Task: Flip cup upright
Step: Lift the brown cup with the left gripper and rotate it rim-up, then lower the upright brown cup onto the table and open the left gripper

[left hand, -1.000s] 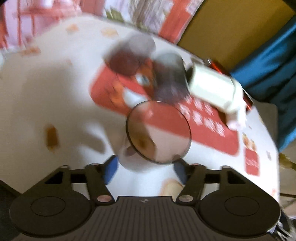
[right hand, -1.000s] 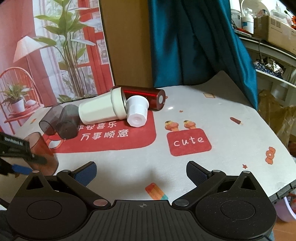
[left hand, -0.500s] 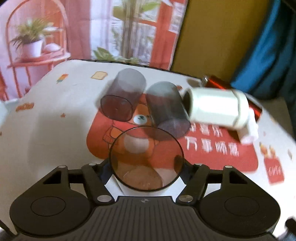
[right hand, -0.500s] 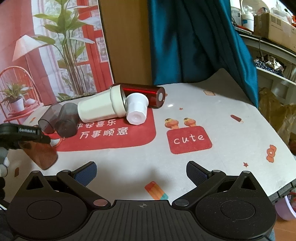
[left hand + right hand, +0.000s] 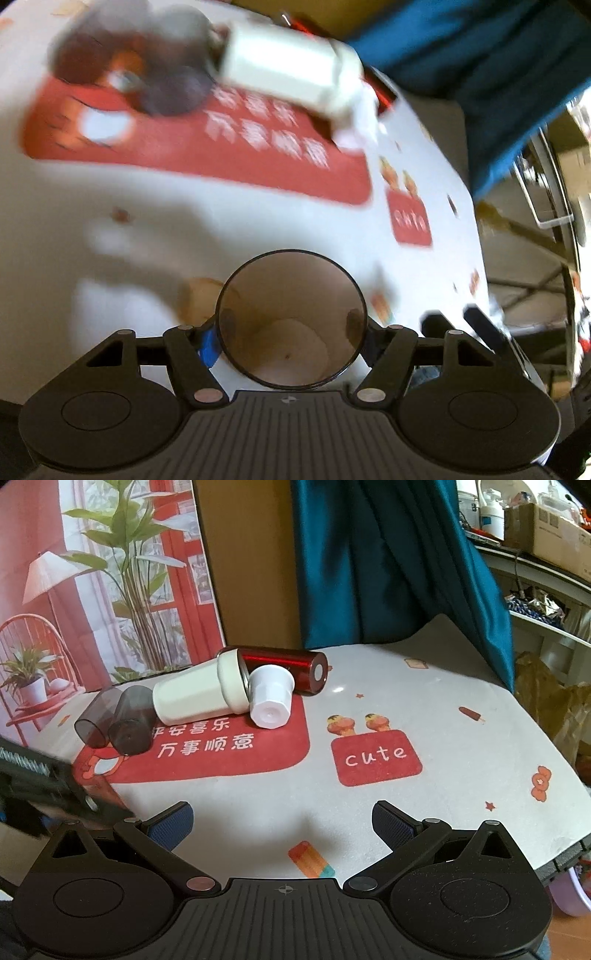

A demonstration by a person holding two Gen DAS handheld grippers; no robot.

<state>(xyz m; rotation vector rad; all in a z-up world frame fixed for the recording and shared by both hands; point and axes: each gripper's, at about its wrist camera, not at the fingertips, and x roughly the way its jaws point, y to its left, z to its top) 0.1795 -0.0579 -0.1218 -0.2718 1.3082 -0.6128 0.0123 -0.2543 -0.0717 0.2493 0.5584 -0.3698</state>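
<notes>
The table [image 5: 424,686], covered by a pale printed cloth with a red mat [image 5: 207,753], carries a group of items lying on their sides toward its far left. Largest is the red metallic cylinder [image 5: 284,664], farthest back, touching the white tumbler [image 5: 195,698], whose wide rim rests against it. A small white cup [image 5: 271,698] lies just in front of that rim, its base facing the right wrist camera. Two smoky grey cups [image 5: 114,720] lie side by side, touching each other at the left end of the tumbler. The left gripper [image 5: 291,328] is clamped on a translucent brown cup [image 5: 291,321], with both fingers pressed against its wall; the cup's open mouth faces the left wrist camera and its base points toward the cloth. Whether that base touches the cloth cannot be determined, as the left wrist view is motion-blurred. This cup is positioned at the near left part of the table, well apart from the group. The right gripper [image 5: 282,823] is spread wide over the near edge of the table and holds nothing.
</notes>
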